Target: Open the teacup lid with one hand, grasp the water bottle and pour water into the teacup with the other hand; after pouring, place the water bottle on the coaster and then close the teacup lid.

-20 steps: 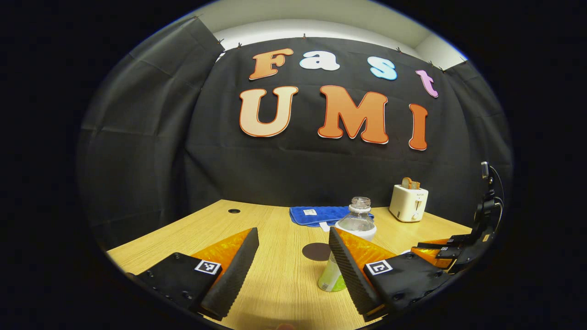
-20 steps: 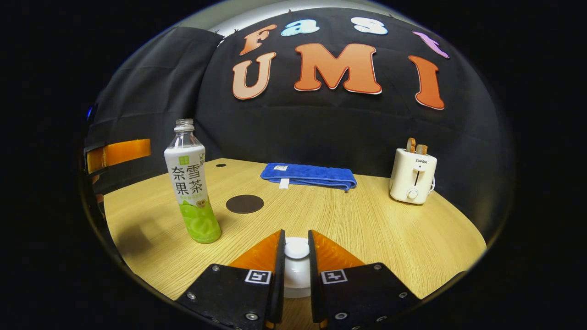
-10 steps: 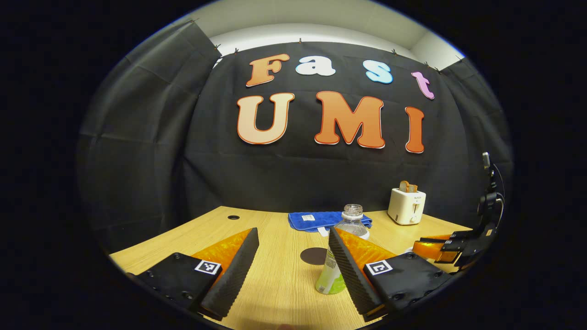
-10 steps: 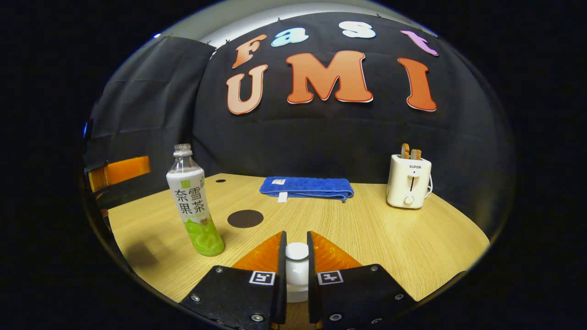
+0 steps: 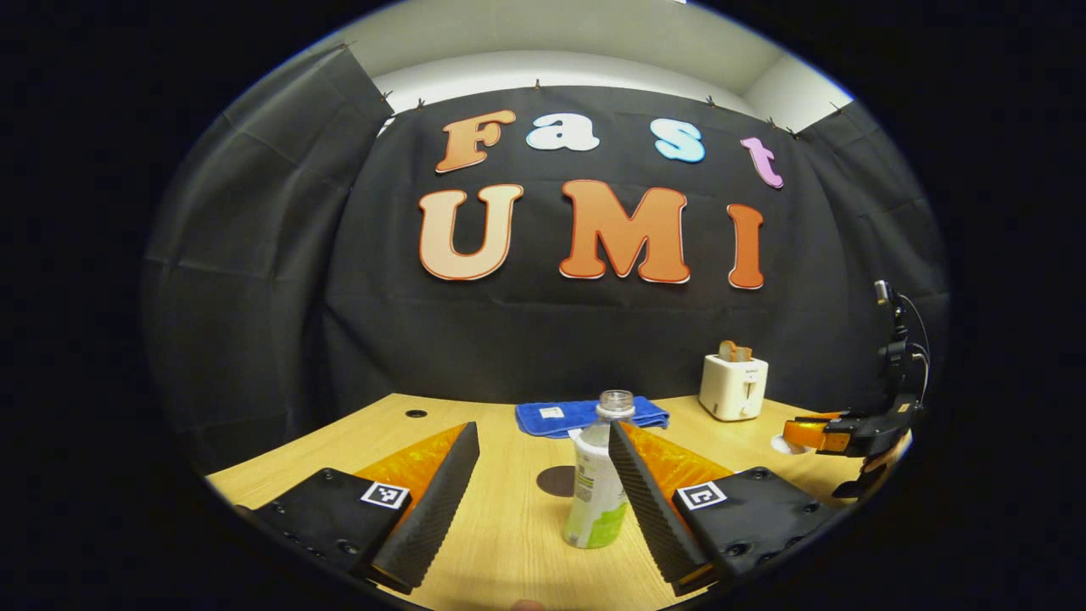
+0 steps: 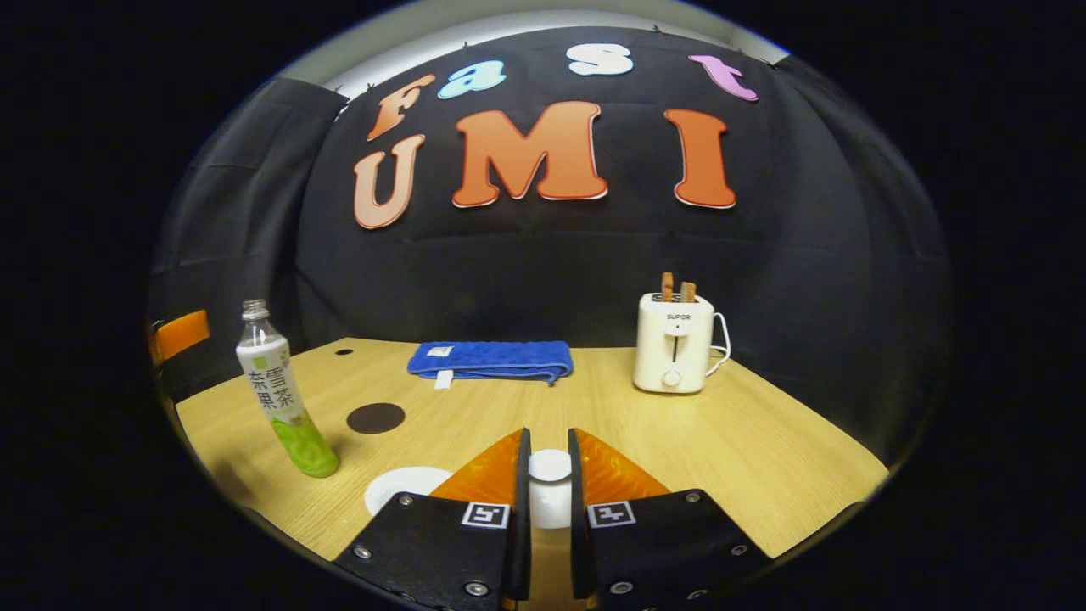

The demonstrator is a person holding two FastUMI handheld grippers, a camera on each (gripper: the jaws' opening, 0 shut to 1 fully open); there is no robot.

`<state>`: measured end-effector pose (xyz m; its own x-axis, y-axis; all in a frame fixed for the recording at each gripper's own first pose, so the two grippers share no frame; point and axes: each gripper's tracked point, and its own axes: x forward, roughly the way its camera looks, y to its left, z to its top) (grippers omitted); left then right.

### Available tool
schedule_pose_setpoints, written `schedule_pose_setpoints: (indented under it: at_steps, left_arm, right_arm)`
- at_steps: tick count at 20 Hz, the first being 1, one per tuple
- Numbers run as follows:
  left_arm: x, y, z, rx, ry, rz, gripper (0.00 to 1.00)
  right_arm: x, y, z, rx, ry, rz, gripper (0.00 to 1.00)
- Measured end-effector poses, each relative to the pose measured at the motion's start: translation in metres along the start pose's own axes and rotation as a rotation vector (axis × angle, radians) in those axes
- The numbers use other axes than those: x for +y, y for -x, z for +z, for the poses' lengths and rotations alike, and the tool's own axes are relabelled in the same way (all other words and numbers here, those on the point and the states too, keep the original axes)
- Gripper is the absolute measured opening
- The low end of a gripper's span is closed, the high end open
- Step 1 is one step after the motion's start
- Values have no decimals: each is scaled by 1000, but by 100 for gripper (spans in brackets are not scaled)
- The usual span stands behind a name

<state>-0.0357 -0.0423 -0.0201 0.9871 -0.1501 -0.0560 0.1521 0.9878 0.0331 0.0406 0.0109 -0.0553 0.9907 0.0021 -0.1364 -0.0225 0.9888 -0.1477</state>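
The right gripper (image 6: 549, 501), low centre of the right gripper view, is clenched on the white lid (image 6: 550, 465), its two fingers pressing the knob from either side and holding it above the wooden table (image 6: 764, 458). Just left of it, at the lower left of that frame, the white rim of the teacup (image 6: 399, 485) peeks out beside the left finger. The bottle (image 6: 280, 392), uncapped and standing upright, is at far left, with the dark round coaster (image 6: 375, 417) near it toward the middle of the table, the two apart. A folded blue towel (image 6: 490, 360) lies at the table's far edge, centre frame, and a white toaster (image 6: 674, 341) stands right of centre. In the left gripper view the left gripper (image 5: 543, 501) is released, its fingers spread wide at the bottom of the frame; the bottle (image 5: 596, 492) stands on the table beyond them, its right side cut off by the right finger, and whether it touches that finger cannot be told. The coaster (image 5: 556, 480) sits just behind the bottle, the towel (image 5: 551, 416) and toaster (image 5: 734, 386) farther back. At far right of this frame the right gripper (image 5: 814, 433) shows above the teacup (image 5: 779, 443).
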Motion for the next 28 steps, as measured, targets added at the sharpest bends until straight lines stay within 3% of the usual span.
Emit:
schedule_pose_setpoints:
  at_steps: [4,6,12,28]
  left_arm:
    - [-34,0,-5,10,52,-103,99]
    - [-42,-1,-11,20,58,-117,99]
    - [-47,-13,-42,80,-14,-89,99]
    - [-45,-66,-115,224,-47,-68,99]
  right_arm:
    - [-26,2,-2,8,-17,-58,19]
    - [-31,4,0,5,-22,-69,19]
    - [-34,7,1,5,-26,-79,19]
    - [-36,8,-6,38,-44,-69,19]
